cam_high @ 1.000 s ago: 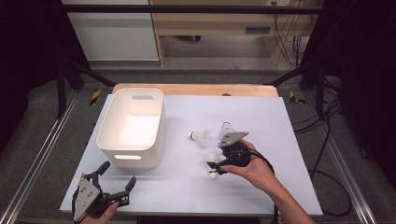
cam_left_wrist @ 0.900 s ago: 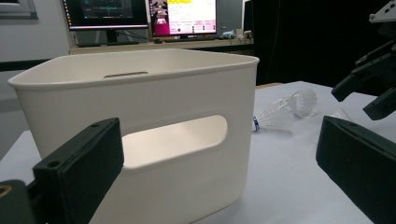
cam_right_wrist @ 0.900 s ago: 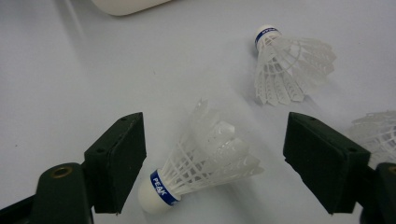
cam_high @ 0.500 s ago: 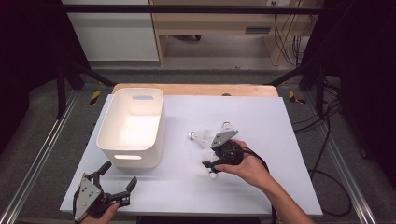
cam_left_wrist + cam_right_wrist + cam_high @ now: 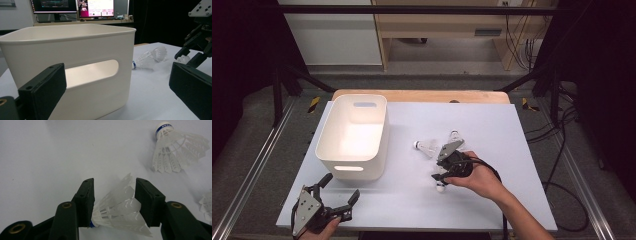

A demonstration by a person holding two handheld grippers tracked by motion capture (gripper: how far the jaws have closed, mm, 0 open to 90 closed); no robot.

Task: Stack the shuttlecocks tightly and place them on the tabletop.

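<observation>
Two fingers of the right gripper [image 5: 113, 203], just closing, pinch a shuttlecock [image 5: 120, 211] by its skirt; squeezing could crush it. Left gripper [image 5: 334, 197] waits wide.

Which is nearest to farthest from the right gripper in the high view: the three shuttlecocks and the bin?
1. Shuttlecock between its jaws, pads touching the skirt.
2. and 3. Shuttlecock up-left of the right gripper and shuttlecock just beyond it: too close to call.
4. Bin, far left.

high: above, forward-down | grippers: low, close | shared: shuttlecock [image 5: 149, 60], bin [image 5: 353, 135]
</observation>
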